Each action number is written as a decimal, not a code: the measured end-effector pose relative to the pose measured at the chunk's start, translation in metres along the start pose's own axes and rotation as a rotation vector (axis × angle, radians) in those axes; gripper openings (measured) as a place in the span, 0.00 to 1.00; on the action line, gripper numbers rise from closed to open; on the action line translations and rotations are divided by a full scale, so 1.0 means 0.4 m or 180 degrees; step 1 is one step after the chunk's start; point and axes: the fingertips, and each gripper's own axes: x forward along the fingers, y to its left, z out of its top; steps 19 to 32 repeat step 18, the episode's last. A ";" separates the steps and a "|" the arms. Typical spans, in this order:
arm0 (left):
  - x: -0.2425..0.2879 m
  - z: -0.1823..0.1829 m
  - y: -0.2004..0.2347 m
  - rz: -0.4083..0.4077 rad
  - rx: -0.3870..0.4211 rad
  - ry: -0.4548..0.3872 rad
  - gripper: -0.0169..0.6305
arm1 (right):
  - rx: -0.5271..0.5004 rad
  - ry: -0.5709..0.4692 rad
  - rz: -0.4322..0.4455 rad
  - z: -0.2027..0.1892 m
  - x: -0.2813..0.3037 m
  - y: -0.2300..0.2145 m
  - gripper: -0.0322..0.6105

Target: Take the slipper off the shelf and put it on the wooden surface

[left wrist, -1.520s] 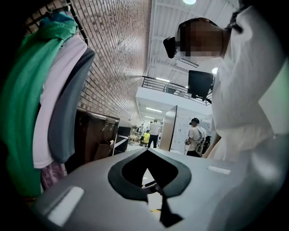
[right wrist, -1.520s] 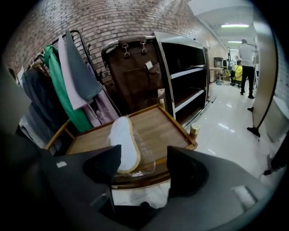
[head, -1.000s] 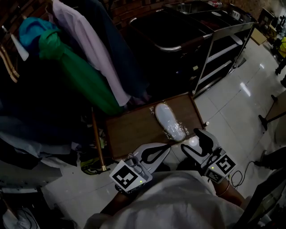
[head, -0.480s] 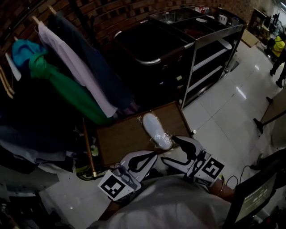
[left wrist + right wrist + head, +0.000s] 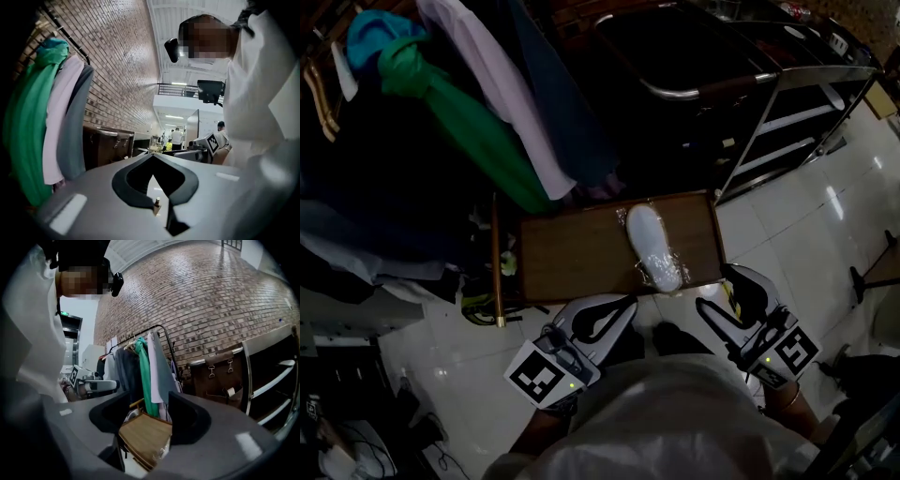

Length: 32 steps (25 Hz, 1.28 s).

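The white slipper (image 5: 654, 246), wrapped in clear film, lies lengthwise on the right half of the low wooden surface (image 5: 572, 255), its near end at the front edge. My right gripper (image 5: 734, 278) hangs over the floor just right of that near end, apart from it. Its jaws are closing with nothing between them. In the right gripper view the wooden surface (image 5: 143, 434) shows through the gap of the right gripper (image 5: 147, 401). My left gripper (image 5: 622, 304) hovers in front of the board with its tips together, holding nothing. The left gripper (image 5: 152, 156) faces the room.
A clothes rack with a green garment (image 5: 464, 127), a pale pink one (image 5: 502, 84) and dark ones hangs over the board's far left. A black metal shelf cart (image 5: 750, 84) stands behind on the right. A wooden pole (image 5: 497, 272) lies left of the board, on glossy white floor tiles (image 5: 806, 216).
My right gripper has drawn back to the right, away from the slipper's near end. The slipper stays on the wood. The left gripper has hardly moved; the head camera has shifted.
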 end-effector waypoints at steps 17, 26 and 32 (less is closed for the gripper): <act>0.003 -0.097 -0.065 -0.0114 -0.0312 0.0188 0.01 | 0.0022 0.0356 0.0246 -0.116 0.029 0.031 0.44; 0.009 -0.092 -0.086 -0.0191 -0.0285 0.0220 0.01 | -0.0062 0.0335 0.0236 -0.102 0.025 0.035 0.44; 0.009 -0.092 -0.086 -0.0191 -0.0285 0.0220 0.01 | -0.0062 0.0335 0.0236 -0.102 0.025 0.035 0.44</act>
